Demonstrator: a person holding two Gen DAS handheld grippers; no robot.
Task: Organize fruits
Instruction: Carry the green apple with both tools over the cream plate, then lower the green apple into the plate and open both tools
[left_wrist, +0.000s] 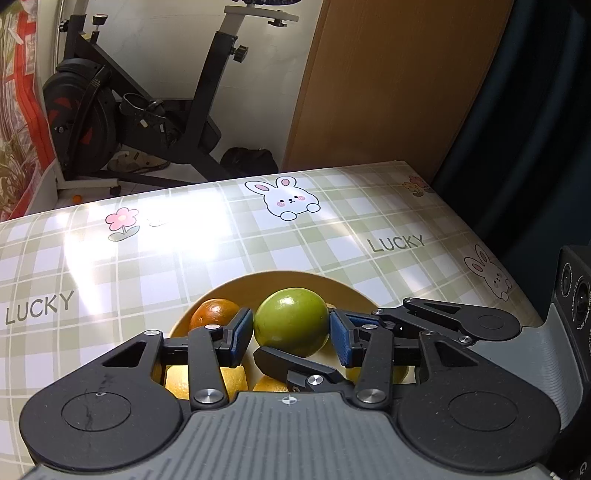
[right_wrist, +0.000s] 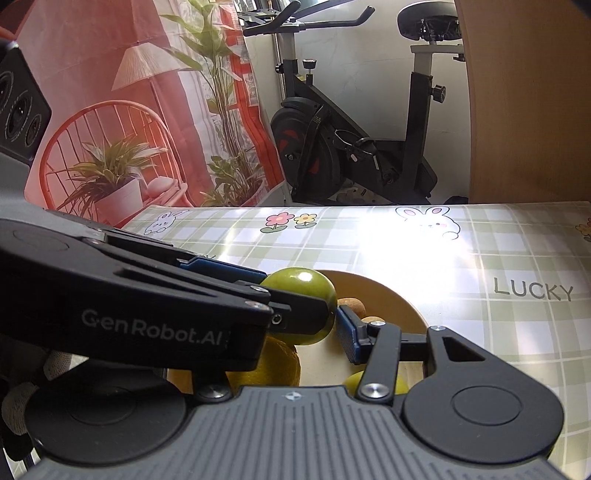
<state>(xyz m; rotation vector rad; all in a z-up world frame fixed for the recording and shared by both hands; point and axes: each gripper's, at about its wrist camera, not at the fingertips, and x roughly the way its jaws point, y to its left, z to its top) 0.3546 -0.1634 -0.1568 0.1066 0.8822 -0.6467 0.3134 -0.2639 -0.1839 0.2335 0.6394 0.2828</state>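
A yellow bowl (left_wrist: 280, 280) on the checked tablecloth holds several fruits. A green round fruit (left_wrist: 291, 321) sits on top, between the blue pads of my left gripper (left_wrist: 291, 334); the pads stand just beside it, with a small gap on the right. An orange (left_wrist: 212, 314) lies to its left, yellow fruits (left_wrist: 207, 380) below. My right gripper (right_wrist: 332, 325) hovers over the same bowl (right_wrist: 391, 299); its right pad (right_wrist: 349, 336) is next to the green fruit (right_wrist: 306, 291), and the left gripper's body hides its left finger. A brown fruit (right_wrist: 354, 306) lies behind.
The tablecloth (left_wrist: 369, 229) has rabbits, flowers and "LUCKY" print. An exercise bike (left_wrist: 140, 110) stands on the floor beyond the table's far edge. A wooden panel (left_wrist: 388, 85) rises at the back right. A printed curtain (right_wrist: 129, 110) hangs at the left.
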